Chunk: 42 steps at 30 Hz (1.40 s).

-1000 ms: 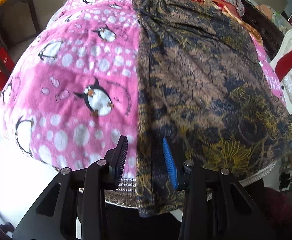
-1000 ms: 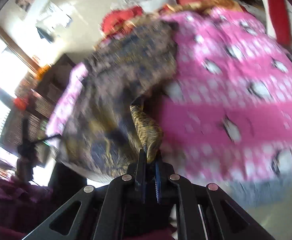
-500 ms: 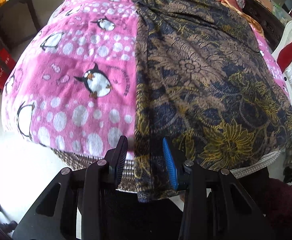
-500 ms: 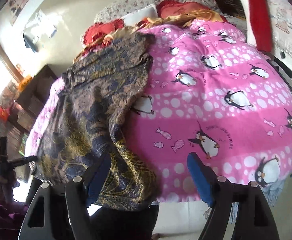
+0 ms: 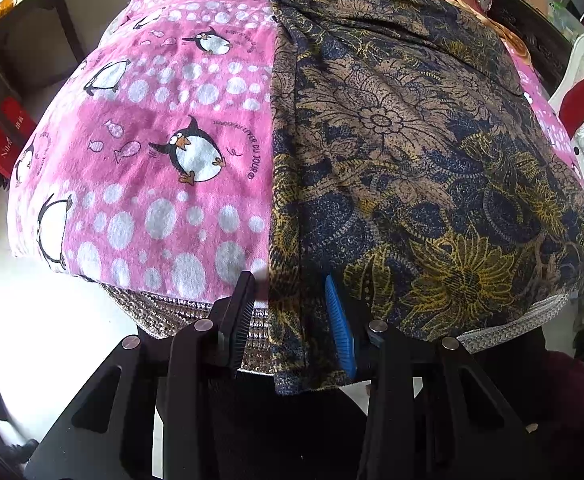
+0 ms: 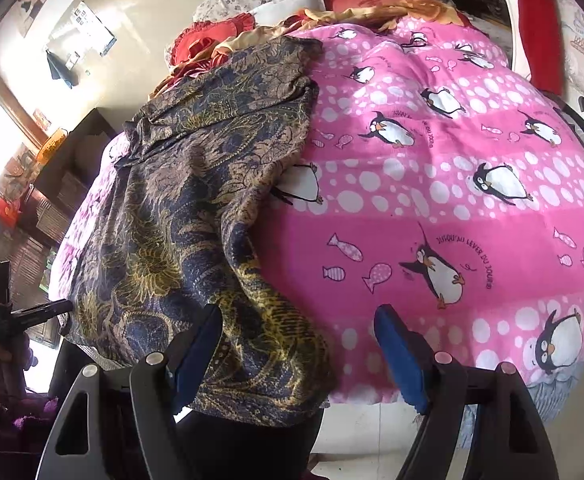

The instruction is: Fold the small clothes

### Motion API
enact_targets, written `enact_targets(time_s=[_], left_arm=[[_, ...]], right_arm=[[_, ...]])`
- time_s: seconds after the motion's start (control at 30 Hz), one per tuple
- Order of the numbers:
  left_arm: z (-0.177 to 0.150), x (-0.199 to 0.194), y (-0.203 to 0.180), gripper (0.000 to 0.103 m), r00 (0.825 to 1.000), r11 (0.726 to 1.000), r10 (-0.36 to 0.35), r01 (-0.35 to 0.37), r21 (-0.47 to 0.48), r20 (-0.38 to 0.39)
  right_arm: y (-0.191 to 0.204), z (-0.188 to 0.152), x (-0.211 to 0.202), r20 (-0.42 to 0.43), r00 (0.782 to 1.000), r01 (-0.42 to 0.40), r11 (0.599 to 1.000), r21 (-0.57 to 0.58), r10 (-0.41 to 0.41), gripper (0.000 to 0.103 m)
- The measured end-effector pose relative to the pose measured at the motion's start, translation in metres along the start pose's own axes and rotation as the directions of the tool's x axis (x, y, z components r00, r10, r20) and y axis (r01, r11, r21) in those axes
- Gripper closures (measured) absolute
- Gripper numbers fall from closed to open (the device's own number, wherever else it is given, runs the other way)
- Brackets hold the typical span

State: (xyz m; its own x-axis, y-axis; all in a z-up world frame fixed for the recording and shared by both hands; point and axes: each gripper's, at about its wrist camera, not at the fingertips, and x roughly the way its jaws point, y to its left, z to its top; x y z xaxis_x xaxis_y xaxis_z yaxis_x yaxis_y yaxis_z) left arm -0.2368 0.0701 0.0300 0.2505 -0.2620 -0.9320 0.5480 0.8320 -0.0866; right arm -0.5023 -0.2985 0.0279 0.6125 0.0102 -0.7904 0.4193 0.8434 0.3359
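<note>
While the dark floral-print garment (image 5: pixel 392 152) lies lengthwise on the pink penguin blanket (image 5: pixel 152 152), its long axis running from 6 toward 12 o'clock, the left gripper (image 5: pixel 292 304) hangs part-open astride the folded near edge without pinching it. The right gripper (image 6: pixel 296 332), jaws just opened wide, has the hem corner loose between them. Both sit at the near hem, the left nearer the fold line.
</note>
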Motion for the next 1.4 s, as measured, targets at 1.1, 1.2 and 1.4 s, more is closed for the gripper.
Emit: enact_targets(time_s=[1.1,1.2,1.4], left_arm=[[-0.004,0.015,-0.003,0.074,0.993,0.997,-0.078,0.078,-0.003,-0.086],[-0.001,0.011,-0.001,0.093,0.983,0.988,-0.155,0.152,-0.033,-0.099],[0.006,-0.023,0.005,0.097,0.973,0.973,-0.23,0.229,-0.029,-0.007]], right_arm=[[-0.02,-0.001,-0.021,0.049,0.998,-0.042,0.997,0.062,0.039,0.027],[-0.02,0.001,-0.023,0.058,0.995,-0.085,0.995,0.051,0.082,0.023],[-0.016,-0.001,-0.017,0.047,0.982,-0.183,0.983,0.022,0.181,0.02]])
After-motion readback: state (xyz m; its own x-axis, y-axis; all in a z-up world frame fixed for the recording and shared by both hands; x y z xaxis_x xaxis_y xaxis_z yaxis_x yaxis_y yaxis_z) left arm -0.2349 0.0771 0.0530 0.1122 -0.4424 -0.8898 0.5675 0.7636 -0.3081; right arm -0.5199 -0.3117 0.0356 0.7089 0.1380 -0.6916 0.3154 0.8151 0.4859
